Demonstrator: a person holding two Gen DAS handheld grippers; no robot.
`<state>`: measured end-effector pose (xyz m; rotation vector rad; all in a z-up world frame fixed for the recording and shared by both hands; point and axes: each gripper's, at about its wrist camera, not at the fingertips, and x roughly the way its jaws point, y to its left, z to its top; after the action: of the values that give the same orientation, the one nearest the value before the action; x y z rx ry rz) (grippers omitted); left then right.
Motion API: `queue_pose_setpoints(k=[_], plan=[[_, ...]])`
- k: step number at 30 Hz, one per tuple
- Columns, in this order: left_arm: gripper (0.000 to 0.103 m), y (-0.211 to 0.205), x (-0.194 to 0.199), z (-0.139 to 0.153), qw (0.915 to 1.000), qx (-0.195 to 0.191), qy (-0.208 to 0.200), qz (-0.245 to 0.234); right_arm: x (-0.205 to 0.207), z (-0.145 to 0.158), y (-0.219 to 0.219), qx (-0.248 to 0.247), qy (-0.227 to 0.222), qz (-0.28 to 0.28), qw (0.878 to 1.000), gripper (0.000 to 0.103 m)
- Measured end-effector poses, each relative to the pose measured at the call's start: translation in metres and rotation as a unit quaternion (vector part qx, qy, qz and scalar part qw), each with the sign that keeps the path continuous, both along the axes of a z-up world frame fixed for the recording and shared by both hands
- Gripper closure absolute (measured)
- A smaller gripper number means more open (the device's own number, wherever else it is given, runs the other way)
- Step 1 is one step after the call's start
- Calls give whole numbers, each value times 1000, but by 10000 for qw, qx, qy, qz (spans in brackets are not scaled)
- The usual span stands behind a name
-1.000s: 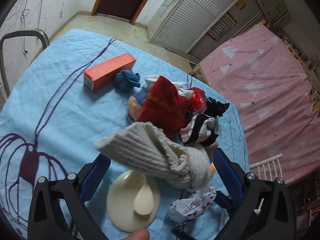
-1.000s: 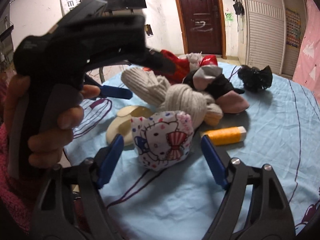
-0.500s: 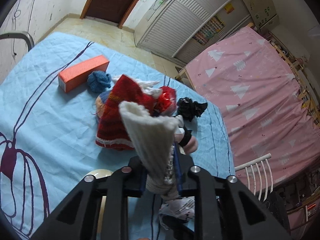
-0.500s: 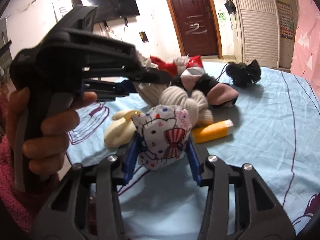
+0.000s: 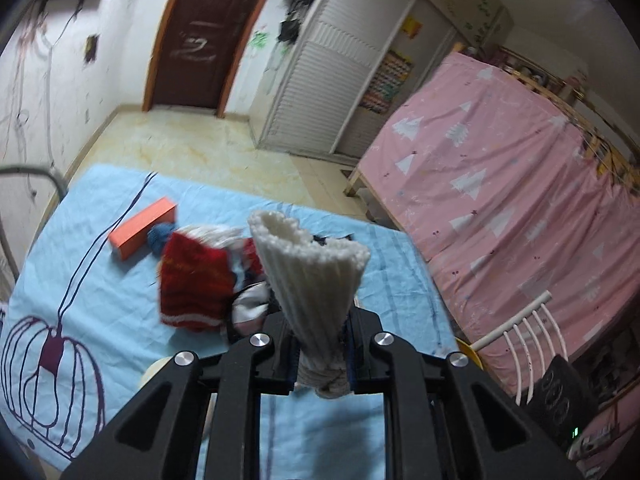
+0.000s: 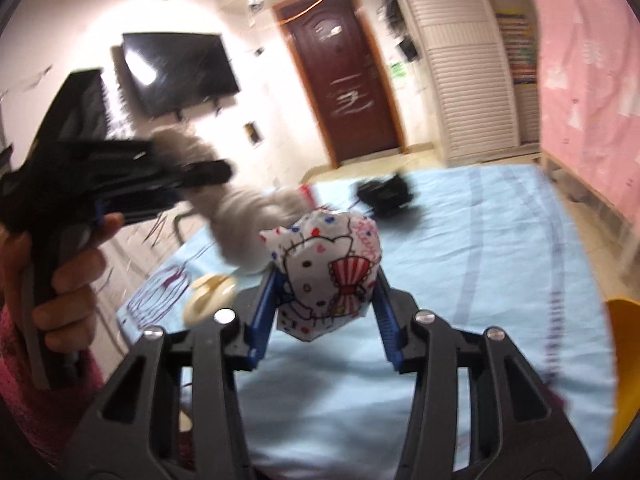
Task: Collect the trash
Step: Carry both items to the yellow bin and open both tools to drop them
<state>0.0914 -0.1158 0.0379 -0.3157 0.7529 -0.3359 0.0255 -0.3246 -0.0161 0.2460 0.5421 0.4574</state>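
Trash in this moment comes to one piece plainly seen: one crumpled wrapper (image 6: 328, 272), white with a cartoon cat and a red striped bow, pinched between the two blue pads of the right gripper (image 6: 326, 280) and lifted clear of the blue cloth; the jaws press on both its sides, clenched on it. One cream ribbed sock (image 5: 316, 280), knotted at its lower end, stands upright in the left gripper (image 5: 322, 354), whose jaws are closed tight around the knot with the cuff fanning open above; in the right wrist view this same sock (image 6: 240, 216) shows blurred, hanging from the black tool held in the left hand (image 6: 60, 280). Below lies the table (image 5: 80, 240) under a light blue cloth with a purple cage drawing; on it sit one orange box (image 5: 142, 232), one blue yarn ball (image 5: 160, 238) touching the box, and one heap of clothes led by a red knit piece (image 5: 196, 284), just beside the ball; one black bundle (image 6: 386, 192) lies apart toward the far edge; one cream dish (image 6: 210, 294) rests near the near-left edge. Beyond the table stand one pink-covered bed (image 5: 500, 200), one brown door (image 5: 196, 36), one louvred wardrobe (image 5: 316, 92) and one wall television (image 6: 180, 70).
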Motion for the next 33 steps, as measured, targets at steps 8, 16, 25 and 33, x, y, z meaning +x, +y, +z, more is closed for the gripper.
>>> queue_pose_setpoints(k=[8, 16, 25, 33], plan=[[94, -79, -7, 23, 9960, 130, -240, -851, -13, 12, -103, 124, -157, -1367, 9904, 60], [94, -177, -3, 20, 9862, 88, -146, -1648, -34, 12, -191, 241, -161, -2440, 9693, 59], [94, -290, -1, -9, 9693, 411, 188, -2416, -44, 7, -226, 207, -165, -2975, 9543, 58], [53, -327, -2, -27, 9607, 670, 390, -2665, -52, 1, -248, 317, -56, -3243, 9454, 56]])
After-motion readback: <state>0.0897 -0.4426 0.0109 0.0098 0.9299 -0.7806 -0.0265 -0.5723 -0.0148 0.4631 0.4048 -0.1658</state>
